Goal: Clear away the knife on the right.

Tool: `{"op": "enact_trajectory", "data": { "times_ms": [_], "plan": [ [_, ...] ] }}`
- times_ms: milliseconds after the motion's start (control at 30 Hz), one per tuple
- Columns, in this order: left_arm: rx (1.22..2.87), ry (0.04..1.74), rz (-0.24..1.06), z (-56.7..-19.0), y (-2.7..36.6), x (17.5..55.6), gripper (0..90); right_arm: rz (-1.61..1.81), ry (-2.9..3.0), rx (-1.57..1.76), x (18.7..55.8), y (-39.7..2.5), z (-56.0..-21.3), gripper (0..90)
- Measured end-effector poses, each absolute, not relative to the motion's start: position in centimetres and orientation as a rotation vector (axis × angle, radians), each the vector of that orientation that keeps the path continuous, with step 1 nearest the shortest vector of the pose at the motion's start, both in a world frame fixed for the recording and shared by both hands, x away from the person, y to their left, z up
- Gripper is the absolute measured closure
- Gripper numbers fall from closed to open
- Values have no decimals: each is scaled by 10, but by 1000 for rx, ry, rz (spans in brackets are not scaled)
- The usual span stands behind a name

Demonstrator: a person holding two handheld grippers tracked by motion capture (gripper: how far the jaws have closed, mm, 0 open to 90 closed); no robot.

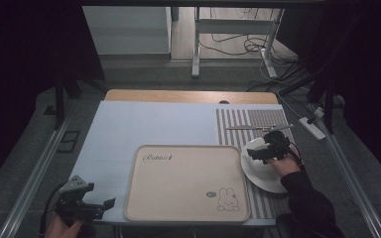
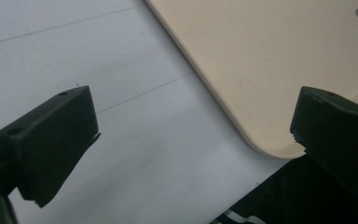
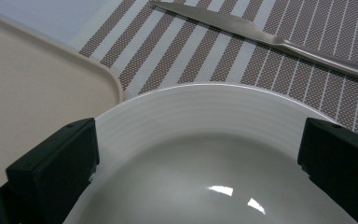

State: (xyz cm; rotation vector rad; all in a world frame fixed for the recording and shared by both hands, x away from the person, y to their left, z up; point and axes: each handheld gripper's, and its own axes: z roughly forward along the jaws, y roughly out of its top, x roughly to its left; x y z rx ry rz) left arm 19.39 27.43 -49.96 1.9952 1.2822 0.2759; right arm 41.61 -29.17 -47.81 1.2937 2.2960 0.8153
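Now | right tool spread wide over white plate, apparently not touching | left tool released

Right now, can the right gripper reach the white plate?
Probably yes. The right gripper hangs open right over the white plate, jaws apart above its bowl; nothing lies between them.

Both hands at table level, each gripper with jaws spread.

Left gripper sits at the near left corner, held low by the left hand, jaws wide apart and gripping nothing. Right gripper is farther forward on the right, right hand behind it, dark sleeve angled in from below, jaws wide apart.
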Motion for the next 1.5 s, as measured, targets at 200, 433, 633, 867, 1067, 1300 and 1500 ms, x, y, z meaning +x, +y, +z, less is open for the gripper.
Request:
{"op": "enact_trajectory", "data": {
  "times_ms": [200, 433, 633, 867, 1067, 1300, 1500],
  "plan": [
    [1994, 1281, 274, -500, 274, 194, 4, 777, 2305, 1298, 430, -290, -479, 0],
    [1993, 1282, 273, -500, 274, 195, 4, 768, 2295, 1328, 447, -293, -479, 0],
    [1992, 1282, 272, -500, 274, 195, 4, 746, 2284, 1343, 461, -294, -480, 0],
    [1992, 1281, 272, -500, 275, 195, 4, 733, 2281, 1352, 477, -294, -480, 0],
    [1992, 1280, 271, -500, 275, 195, 4, 713, 2274, 1373, 494, -297, -480, 0],
    [1992, 1280, 271, -500, 275, 195, 4, 694, 2266, 1400, 507, -301, -481, 0],
    [1993, 1278, 270, -500, 275, 195, 5, 662, 2252, 1420, 522, -305, -483, 0]
  ]
}}
